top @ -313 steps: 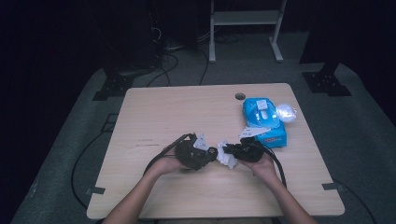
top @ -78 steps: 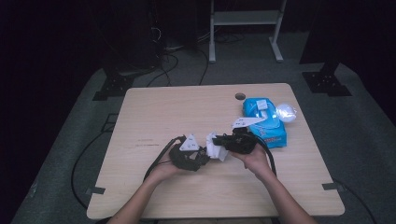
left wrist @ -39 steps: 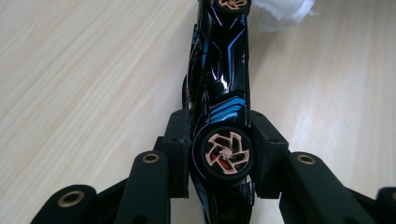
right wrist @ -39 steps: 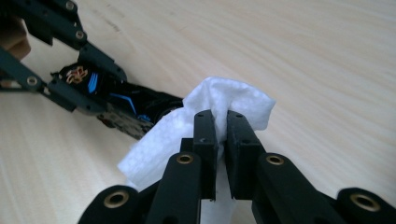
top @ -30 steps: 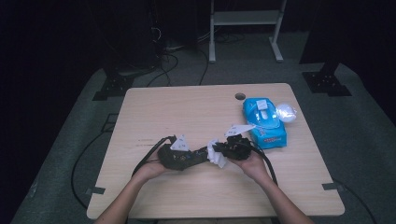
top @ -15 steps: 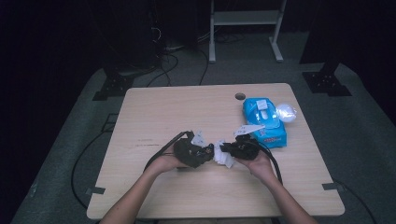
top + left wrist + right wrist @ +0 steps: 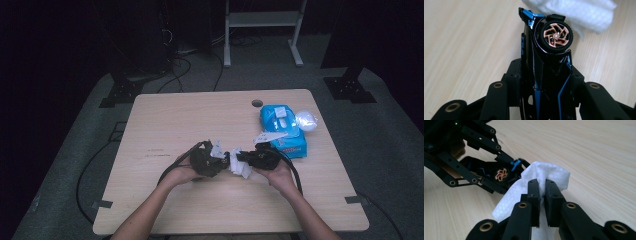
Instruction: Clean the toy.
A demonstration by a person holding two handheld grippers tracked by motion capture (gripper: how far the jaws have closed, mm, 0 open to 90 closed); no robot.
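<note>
A black toy car point(image 7: 541, 72) with blue trim and a copper-spoked wheel point(image 7: 555, 36) stands nose-out between the jaws of my left gripper point(image 7: 544, 78). The jaws have just been closing and now press on its sides. My right gripper point(image 7: 542, 185) is shut on a crumpled white wipe point(image 7: 549, 173). The wipe lies against the car's nose point(image 7: 517, 163). In the high view the two grippers, left point(image 7: 220, 159) and right point(image 7: 242, 159), face each other at the table's front middle, with the wipe point(image 7: 241, 169) between them.
A blue pack of wipes point(image 7: 286, 131) lies on the wooden table point(image 7: 175, 120) at the right, with a white sheet point(image 7: 270, 136) sticking out. A crumpled white ball point(image 7: 306, 120) sits beside it. A cable hole point(image 7: 257, 103) is behind the pack. Cables trail off the front.
My left gripper moved right with the car, up to the wipe. The right gripper shifted slightly right and kept hold of the wipe.
</note>
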